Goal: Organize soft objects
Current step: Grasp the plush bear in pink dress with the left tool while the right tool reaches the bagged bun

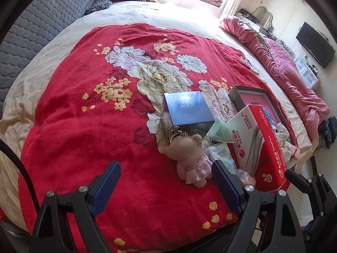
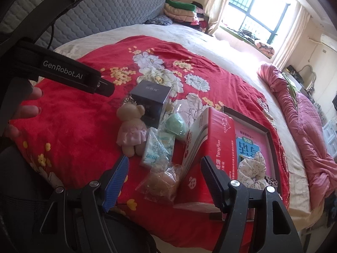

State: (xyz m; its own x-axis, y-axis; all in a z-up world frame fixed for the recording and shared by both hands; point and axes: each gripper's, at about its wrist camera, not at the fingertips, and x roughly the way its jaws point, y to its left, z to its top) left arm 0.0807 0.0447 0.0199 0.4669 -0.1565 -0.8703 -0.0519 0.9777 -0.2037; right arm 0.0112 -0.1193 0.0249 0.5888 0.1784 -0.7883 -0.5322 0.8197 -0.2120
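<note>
Left gripper (image 1: 166, 181): mine, jaws spread wide and empty, hanging above the quilt.
Bear (image 1: 190, 158): seen from my left wrist, it lies on the red quilt (image 1: 84, 126) just ahead of my right-hand blue pad, face up, in a pink dress.
Blue box (image 1: 186, 110): directly behind the bear's head, touching it as far as I can tell.
Green pouch (image 1: 220, 131): right of the bear, between the blue box and the red carton.
Red carton (image 1: 259, 147): further right of the bear, tilted, leaning on the tray.
Tray (image 1: 238, 91): behind the carton, well right of the bear.
Right gripper (image 2: 165, 172): mine too, jaws wide apart with nothing pinched.
Bear (image 2: 131, 130): from my right wrist, it sits up and left of my spread pads, clear of both.
Tissue pack (image 2: 159, 149): just right of the bear, touching its side.
Bagged puff (image 2: 162, 181): nearer me than the bear, lying between my two pads but not pressed.
Scrunchie (image 2: 252, 166): far right of the bear, inside the tray beyond the carton.
Hand (image 2: 25, 109): left of the bear, gripping my other tool.
</note>
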